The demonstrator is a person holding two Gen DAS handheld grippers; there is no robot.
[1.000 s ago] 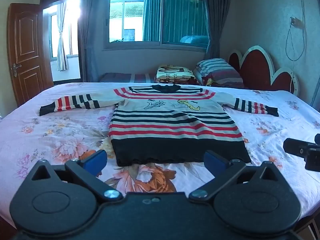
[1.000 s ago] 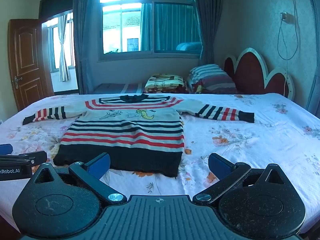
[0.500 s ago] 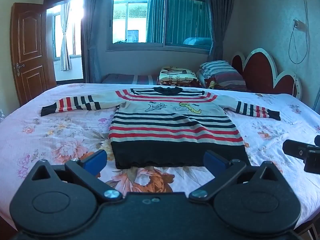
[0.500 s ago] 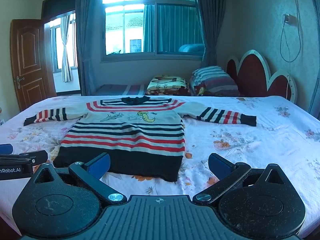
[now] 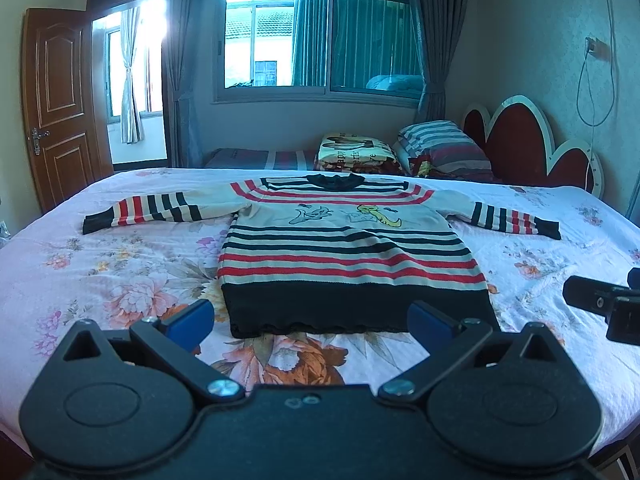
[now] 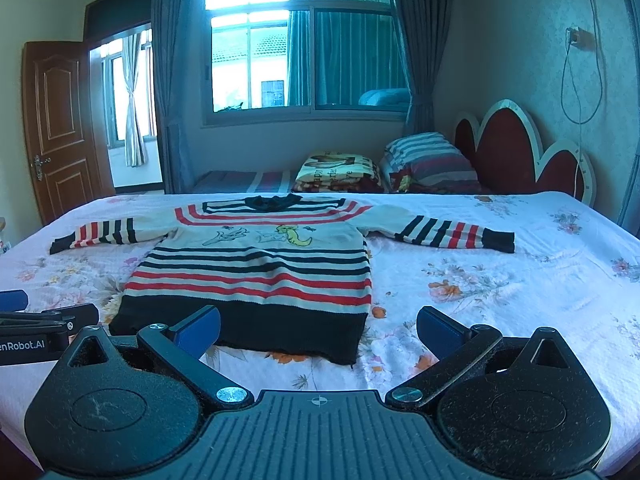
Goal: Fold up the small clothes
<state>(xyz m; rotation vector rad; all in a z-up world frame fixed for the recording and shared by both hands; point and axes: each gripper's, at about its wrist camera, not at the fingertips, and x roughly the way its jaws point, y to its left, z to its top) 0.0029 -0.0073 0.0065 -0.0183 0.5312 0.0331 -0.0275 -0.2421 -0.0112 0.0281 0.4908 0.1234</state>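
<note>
Striped sweater [image 5: 344,256]: flat, sleeves spread, frame centre on floral bed [image 5: 100,280] | left gripper [image 5: 310,320], right gripper [image 6: 318,326]: fingers wide, empty | change: both views edged closer to hem; approach under way, folding not yet begun.

Floral bedsheet [image 5: 120,280], striped pillow [image 5: 444,148] by red headboard [image 5: 516,140] (scalloped), brown door [image 5: 60,100]

A: What lies ahead?
B: A striped sweater [image 5: 344,256] spread flat on the floral bed [image 5: 100,272], sleeves out.
A: And the left gripper [image 5: 310,318]?
B: Wide apart, empty, just short of the hem
</note>
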